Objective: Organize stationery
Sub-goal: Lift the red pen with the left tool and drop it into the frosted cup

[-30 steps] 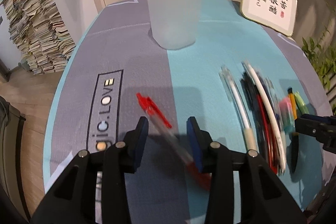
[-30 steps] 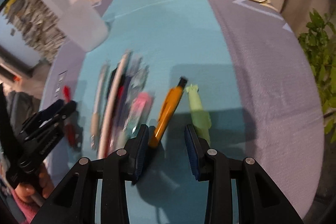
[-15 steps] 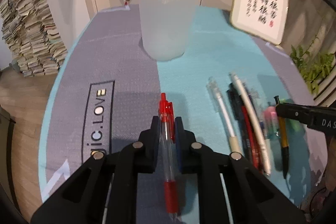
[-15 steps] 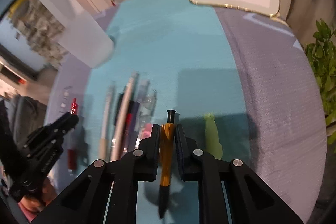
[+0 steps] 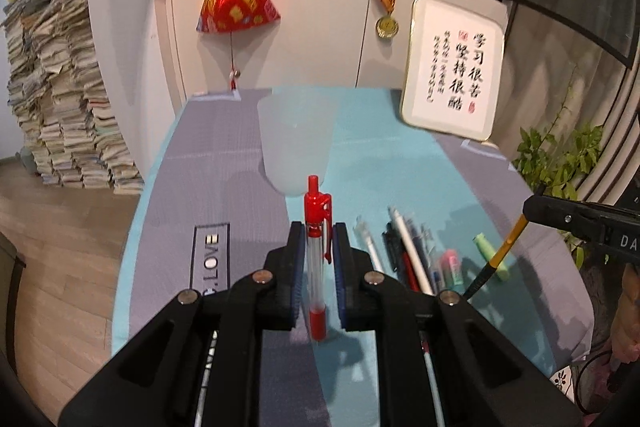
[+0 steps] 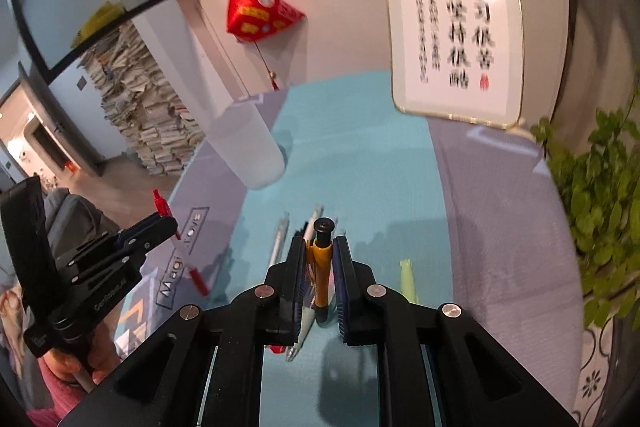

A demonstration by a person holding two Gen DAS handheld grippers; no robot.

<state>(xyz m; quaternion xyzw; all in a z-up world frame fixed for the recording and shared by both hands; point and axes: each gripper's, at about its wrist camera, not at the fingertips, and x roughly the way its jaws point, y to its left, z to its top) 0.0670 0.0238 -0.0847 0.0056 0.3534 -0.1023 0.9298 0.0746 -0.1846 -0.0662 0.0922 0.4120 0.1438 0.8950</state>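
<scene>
My left gripper [image 5: 318, 233] is shut on a red pen [image 5: 316, 259] with a clear barrel, held above the mat with its clip end pointing away. My right gripper [image 6: 320, 247] is shut on an orange pen [image 6: 321, 267] with a black tip, also lifted off the table. Ahead of both stands a frosted plastic cup [image 5: 294, 143] [image 6: 246, 151], upright. Several pens [image 5: 404, 255] lie side by side on the teal mat [image 5: 400, 167], with a light green highlighter [image 5: 491, 255] [image 6: 407, 277] to their right. Each view shows the other gripper with its pen.
A framed calligraphy plaque [image 5: 452, 67] leans at the back right of the table. A red hanging ornament [image 5: 236, 1] and a medal [image 5: 387, 25] hang on the wall. A potted plant [image 6: 600, 195] stands at the right, stacked papers [image 5: 52, 99] at the left.
Both grippers closed on their pens, the left on the red one, the right on the orange one, then rose from the mat with them. The views tilted up toward the wall.
</scene>
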